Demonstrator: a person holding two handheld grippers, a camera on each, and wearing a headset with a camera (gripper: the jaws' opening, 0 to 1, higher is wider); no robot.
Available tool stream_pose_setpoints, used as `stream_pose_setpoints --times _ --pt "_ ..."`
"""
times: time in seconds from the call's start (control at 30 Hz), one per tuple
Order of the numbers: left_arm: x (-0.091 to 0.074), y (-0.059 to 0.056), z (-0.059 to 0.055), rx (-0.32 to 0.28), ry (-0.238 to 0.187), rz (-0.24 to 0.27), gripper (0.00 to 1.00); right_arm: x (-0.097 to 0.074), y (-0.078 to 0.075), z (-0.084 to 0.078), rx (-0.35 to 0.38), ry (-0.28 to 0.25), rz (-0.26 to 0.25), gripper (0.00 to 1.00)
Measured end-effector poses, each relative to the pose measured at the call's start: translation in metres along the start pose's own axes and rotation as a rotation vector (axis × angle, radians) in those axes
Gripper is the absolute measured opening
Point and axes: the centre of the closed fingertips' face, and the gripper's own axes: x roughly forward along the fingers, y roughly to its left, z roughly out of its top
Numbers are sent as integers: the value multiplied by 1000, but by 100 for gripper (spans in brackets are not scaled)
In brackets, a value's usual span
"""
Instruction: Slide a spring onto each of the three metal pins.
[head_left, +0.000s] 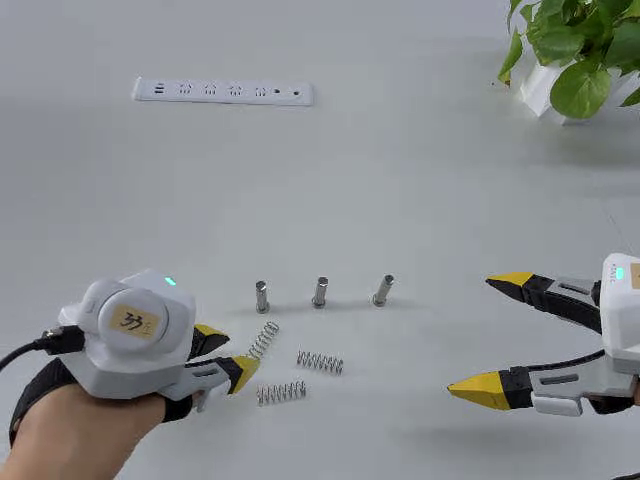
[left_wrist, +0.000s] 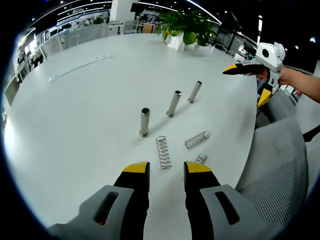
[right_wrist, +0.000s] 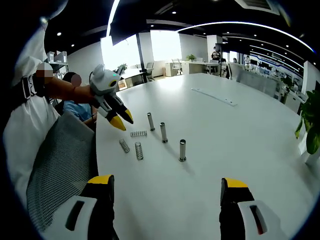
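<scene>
Three short metal pins (head_left: 262, 296) (head_left: 320, 291) (head_left: 382, 290) stand upright in a row on the white table. In front of them lie three loose springs (head_left: 264, 340) (head_left: 320, 362) (head_left: 281, 393). My left gripper (head_left: 232, 352) hovers low at the springs' left, narrowly open and holding nothing. In the left gripper view one spring (left_wrist: 162, 151) lies just ahead of the gap between its jaws (left_wrist: 166, 172), with the nearest pin (left_wrist: 144, 121) behind it. My right gripper (head_left: 482, 335) is wide open and holds nothing, well to the right of the pins (right_wrist: 182, 150).
A white power strip (head_left: 223, 92) lies at the back left. A potted plant (head_left: 575, 50) stands at the back right corner. A grey mesh chair (left_wrist: 280, 165) sits at the table's near edge.
</scene>
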Motion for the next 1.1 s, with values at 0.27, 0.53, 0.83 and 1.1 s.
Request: stream_pose_setpoints --times 0.27,0.53,0.83,1.1 --pt "9 0 -4 15 37 17 20 -3 -1 -4 -11 2 9 90" --pt "18 2 -9 29 70 32 18 -4 -2 -5 -10 -1 11 90" --pt "21 4 -14 52 95 38 16 -4 -4 -5 -8 2 4 88" --pt "21 9 -13 76 97 43 12 -1 -4 -4 -5 1 4 88"
